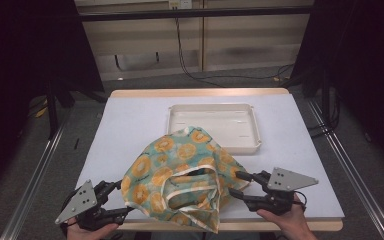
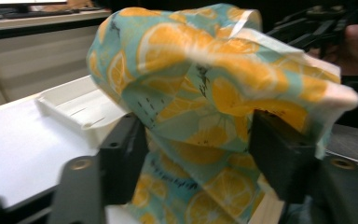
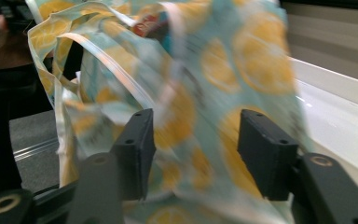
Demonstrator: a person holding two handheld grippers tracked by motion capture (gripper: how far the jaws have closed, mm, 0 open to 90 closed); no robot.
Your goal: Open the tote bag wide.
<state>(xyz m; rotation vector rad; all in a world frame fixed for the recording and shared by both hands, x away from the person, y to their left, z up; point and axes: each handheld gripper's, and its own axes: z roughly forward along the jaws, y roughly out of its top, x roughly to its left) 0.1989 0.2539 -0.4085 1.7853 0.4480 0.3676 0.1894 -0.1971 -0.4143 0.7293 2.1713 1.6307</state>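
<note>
Fabric bag [image 1: 180,172] with orange-slice print hangs bunched over the table's [image 1: 130,125] near edge, just short of the white tray [image 1: 252,131]. We see left gripper [image 1: 122,199] and right gripper [image 1: 237,184] half spread with cloth between; grip uncertain. We judge spreading or folding barely begun.

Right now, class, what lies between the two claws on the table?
In the high view, the orange-print cloth bag bunches between the left claw and right claw, its cloth reaching both.
</note>
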